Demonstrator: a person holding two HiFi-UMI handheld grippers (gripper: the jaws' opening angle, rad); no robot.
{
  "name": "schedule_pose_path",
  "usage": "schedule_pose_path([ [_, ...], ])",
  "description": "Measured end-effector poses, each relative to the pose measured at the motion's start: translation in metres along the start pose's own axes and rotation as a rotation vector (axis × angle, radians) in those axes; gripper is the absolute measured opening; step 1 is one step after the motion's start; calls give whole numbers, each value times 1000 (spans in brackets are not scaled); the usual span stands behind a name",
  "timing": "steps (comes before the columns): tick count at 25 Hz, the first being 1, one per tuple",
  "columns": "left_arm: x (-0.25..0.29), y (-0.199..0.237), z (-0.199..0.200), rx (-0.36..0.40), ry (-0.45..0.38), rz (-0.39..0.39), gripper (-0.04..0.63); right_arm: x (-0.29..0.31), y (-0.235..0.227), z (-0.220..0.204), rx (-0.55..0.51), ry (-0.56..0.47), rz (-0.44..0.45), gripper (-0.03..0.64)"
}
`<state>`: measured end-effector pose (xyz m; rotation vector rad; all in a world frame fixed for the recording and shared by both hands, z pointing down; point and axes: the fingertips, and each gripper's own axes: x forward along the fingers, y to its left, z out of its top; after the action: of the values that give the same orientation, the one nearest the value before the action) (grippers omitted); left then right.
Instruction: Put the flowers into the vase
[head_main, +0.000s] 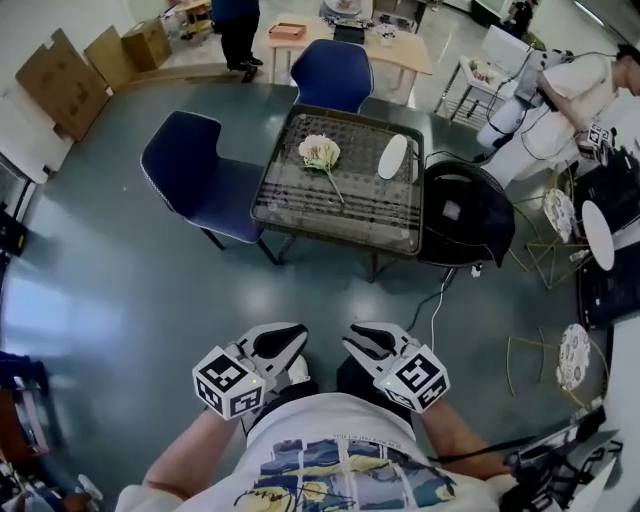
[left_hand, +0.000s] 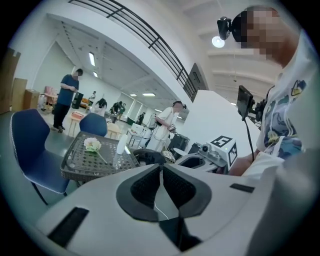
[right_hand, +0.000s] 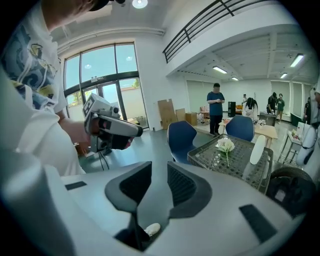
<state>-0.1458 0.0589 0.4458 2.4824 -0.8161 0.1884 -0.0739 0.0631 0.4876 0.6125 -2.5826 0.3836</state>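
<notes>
A pale flower (head_main: 320, 152) with a green stem lies on the dark perforated table (head_main: 300, 215), far ahead of me. A slim white vase (head_main: 392, 156) stands to its right. Both grippers hover close to my body, well short of the table. The left gripper (head_main: 283, 343) has its jaws together with nothing held. The right gripper (head_main: 365, 340) shows a narrow gap between its pads (right_hand: 181, 186) and is empty. The left gripper view shows the flower (left_hand: 92, 144) and vase (left_hand: 121, 144) in the distance. In the right gripper view the flower (right_hand: 225, 145) and vase (right_hand: 257, 149) are also far off.
Two blue chairs (head_main: 195, 175) (head_main: 332, 72) stand at the table's left and far sides. A black round seat (head_main: 465, 210) sits at its right, with a white cable (head_main: 435, 305) on the floor. Wire stands (head_main: 560, 215) and people are at the right and back.
</notes>
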Motion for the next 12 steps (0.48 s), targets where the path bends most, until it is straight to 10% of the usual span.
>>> schedule_pose_path([
  [12,74,127,70,-53,-66,142,11,115,-235,52,37,38,41,137],
])
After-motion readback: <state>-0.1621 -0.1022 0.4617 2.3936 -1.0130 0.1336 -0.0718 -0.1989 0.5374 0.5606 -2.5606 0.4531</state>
